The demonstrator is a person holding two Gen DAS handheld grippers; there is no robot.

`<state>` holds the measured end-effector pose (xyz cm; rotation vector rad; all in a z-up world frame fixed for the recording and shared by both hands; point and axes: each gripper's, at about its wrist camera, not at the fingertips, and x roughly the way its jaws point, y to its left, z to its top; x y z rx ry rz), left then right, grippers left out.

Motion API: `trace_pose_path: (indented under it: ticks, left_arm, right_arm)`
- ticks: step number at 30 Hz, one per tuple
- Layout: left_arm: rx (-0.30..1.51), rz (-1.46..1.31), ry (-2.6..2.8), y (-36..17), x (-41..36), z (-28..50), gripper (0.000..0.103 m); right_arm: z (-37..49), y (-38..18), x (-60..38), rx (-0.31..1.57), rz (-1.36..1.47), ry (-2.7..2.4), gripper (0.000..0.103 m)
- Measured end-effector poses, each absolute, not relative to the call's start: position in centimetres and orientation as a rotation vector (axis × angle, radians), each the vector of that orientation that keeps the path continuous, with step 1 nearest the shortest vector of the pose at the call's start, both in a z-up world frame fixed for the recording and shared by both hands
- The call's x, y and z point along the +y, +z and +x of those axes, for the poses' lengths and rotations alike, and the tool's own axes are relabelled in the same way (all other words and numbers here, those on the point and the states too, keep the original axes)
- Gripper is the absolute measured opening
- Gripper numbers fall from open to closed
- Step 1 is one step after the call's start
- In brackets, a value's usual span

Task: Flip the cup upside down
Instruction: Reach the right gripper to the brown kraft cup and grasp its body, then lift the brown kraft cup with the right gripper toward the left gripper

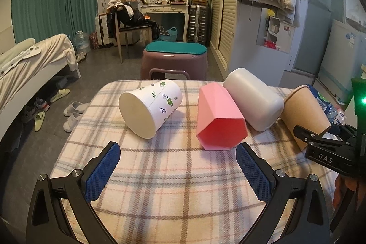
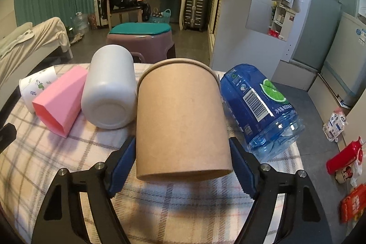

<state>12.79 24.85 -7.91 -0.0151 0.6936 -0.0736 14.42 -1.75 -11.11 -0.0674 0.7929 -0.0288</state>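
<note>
Several cups lie on their sides on the plaid tablecloth (image 1: 173, 186). From left: a white cup with green leaf prints (image 1: 149, 108), a pink faceted cup (image 1: 219, 117), a grey-white cup (image 1: 252, 98) and a brown paper cup (image 1: 304, 112). My left gripper (image 1: 178, 173) is open and empty, in front of the white and pink cups. My right gripper (image 2: 181, 166) is shut on the brown paper cup (image 2: 180, 120), its blue pads (image 2: 122, 164) pressed on both sides near the cup's base, with the cup lifted slightly off the cloth. It shows at the right in the left wrist view (image 1: 324, 148).
A blue water bottle (image 2: 260, 106) lies on its side right of the brown cup, near the table's right edge. A purple stool with a teal cushion (image 1: 175, 58) stands beyond the table's far edge. A bed (image 1: 29, 61) is at the left.
</note>
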Motion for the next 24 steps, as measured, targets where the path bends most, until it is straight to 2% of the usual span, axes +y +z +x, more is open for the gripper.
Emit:
trace_pose_path:
  ticks: [12, 24]
  left_arm:
    - [0.637, -0.05, -0.081, -5.6, 26.6, 9.6, 0.103]
    - [0.618, -0.049, -0.067, -4.6, 29.4, 5.9, 0.103]
  right_arm:
    - [6.4, -7.7, 2.1, 0.754, -0.012, 0.014, 0.078]
    - [1.7, -8.9, 9.9, 0.798, -0.03, 0.085, 0.078]
